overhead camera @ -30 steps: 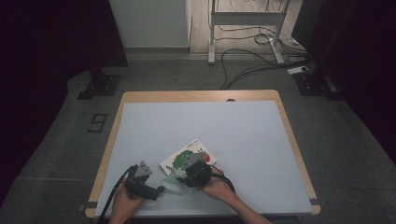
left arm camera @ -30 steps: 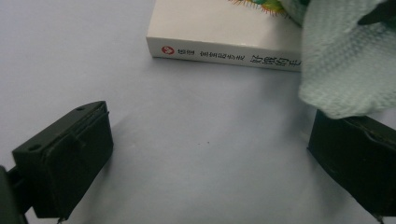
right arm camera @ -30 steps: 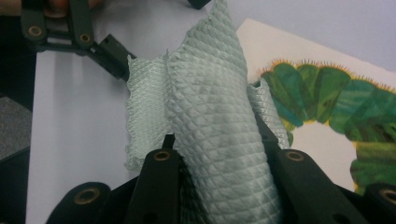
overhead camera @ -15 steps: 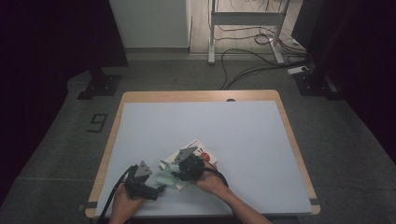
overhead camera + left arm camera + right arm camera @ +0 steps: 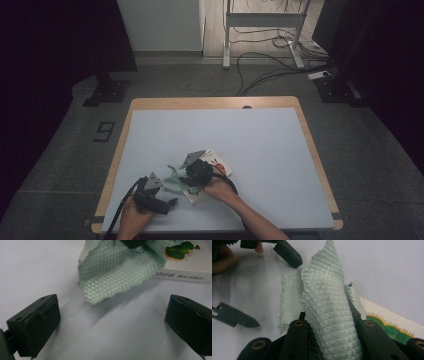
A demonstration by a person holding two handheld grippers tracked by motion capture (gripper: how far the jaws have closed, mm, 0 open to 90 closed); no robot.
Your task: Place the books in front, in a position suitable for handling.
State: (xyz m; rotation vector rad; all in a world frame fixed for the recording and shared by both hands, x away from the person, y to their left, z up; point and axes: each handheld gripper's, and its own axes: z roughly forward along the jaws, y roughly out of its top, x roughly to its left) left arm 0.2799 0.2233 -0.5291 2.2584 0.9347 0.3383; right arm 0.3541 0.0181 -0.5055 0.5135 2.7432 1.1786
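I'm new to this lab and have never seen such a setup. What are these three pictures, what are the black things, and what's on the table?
A person sits at a table with a pale blue top and holds a black hand-held two-jaw gripper in each hand; there is no robot arm. The high view looks down from above: the left gripper is at the lower left and the right gripper is beside it. The other two pictures come from cameras riding on each gripper, looking along its jaws.

On the table lies a white book with a green caterpillar picture. The right gripper is shut on a pale green waffle-textured cloth, lifting it over the book's edge. The left gripper is open, its jaws wide apart, just short of the cloth's hanging corner.
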